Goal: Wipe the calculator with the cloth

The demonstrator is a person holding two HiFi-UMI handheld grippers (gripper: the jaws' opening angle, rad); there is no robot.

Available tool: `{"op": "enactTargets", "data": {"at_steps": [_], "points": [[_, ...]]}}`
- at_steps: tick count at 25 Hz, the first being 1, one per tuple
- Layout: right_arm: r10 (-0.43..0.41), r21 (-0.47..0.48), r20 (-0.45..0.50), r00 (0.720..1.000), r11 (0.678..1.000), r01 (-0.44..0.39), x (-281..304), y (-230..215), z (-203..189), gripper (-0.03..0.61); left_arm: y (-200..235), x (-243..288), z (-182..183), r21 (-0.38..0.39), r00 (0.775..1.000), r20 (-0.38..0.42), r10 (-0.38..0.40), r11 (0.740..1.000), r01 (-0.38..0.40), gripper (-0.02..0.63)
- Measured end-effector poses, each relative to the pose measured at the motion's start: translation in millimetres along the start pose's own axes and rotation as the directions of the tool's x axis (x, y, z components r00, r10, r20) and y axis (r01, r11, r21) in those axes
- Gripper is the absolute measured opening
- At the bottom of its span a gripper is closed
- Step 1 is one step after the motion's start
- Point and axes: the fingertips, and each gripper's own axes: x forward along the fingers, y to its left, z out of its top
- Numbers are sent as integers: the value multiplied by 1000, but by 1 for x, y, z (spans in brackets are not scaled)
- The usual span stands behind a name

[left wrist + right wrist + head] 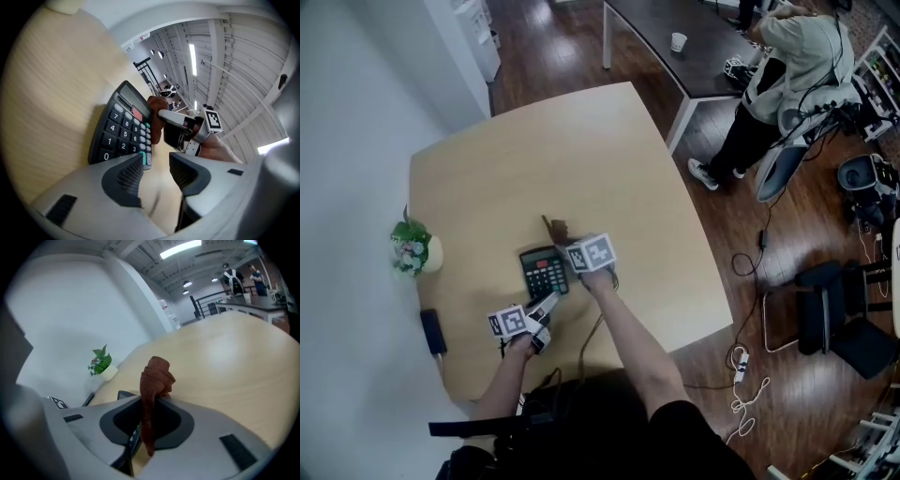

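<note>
The right gripper pinched a crumpled rust-brown cloth just beside the black desk calculator. The left gripper held its jaws apart, empty, at the calculator's corner.

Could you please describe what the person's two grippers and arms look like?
Both the left gripper and the right gripper have light grey plastic jaws with dark pads, ribbed on the left one. Each carries a white cube with black square markers. The forearms are bare; the right arm has a dark short sleeve.
</note>
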Motion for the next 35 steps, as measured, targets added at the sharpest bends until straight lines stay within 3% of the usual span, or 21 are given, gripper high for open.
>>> {"op": "enactTargets", "data": {"at_steps": [2,5,8,11,12,15,17,18,20,21,22,24,25,27,30,32,35], "points": [[8,119,2,1000,993,-8,-4,1,-25,67,0,0,-1,1,1000,0,1,1000,-1,173],[9,288,57,998,957,-25,-22,15,-68,67,2,0,2,3,1000,3,0,1000,0,173],[25,379,63,998,924,-47,-39,43,-115,67,5,0,3,-6,1000,8,4,1000,-4,163],[112,448,6,994,888,-103,-57,73,-158,67,1,1,3,-9,1000,22,2,1000,-1,163],[128,445,-13,992,889,-109,-62,76,-164,67,-1,1,3,-8,1000,31,-5,1000,5,163],[51,280,-17,999,959,-45,-70,47,-130,67,-2,-9,0,-63,995,98,-33,997,40,160],[-31,91,23,999,995,29,-64,15,-70,67,7,-23,-7,-217,974,225,-25,973,75,173],[-58,-15,34,998,998,58,-55,3,-39,67,12,-31,-8,-306,947,321,-26,943,129,187],[-73,-232,-8,997,970,70,-26,-7,10,67,23,-47,-3,-443,866,500,7,862,248,199],[-71,-337,-65,995,940,45,-8,-6,24,67,29,-52,0,-481,835,549,36,831,280,204],[-72,-432,-138,988,902,5,9,-4,29,67,32,-53,3,-501,819,571,60,816,289,206],[-90,-545,-278,956,835,-80,32,-1,22,67,34,-51,7,-510,815,572,89,817,268,215],[-96,-549,-319,943,830,-101,36,-2,16,60,33,-49,7,-514,819,565,99,819,256,215],[-74,-462,-342,937,881,-99,29,-5,8,60,34,-50,7,-528,826,552,110,814,244,215],[-12,-237,-318,948,969,-68,6,-5,-14,60,44,-66,24,-520,819,561,115,819,241,215],[13,-99,-297,955,994,-45,-9,0,-45,60,55,-78,38,-493,818,562,122,843,213,219],[34,61,-219,975,998,-21,-28,23,-90,58,63,-86,58,-427,846,525,98,890,162,219]]}}
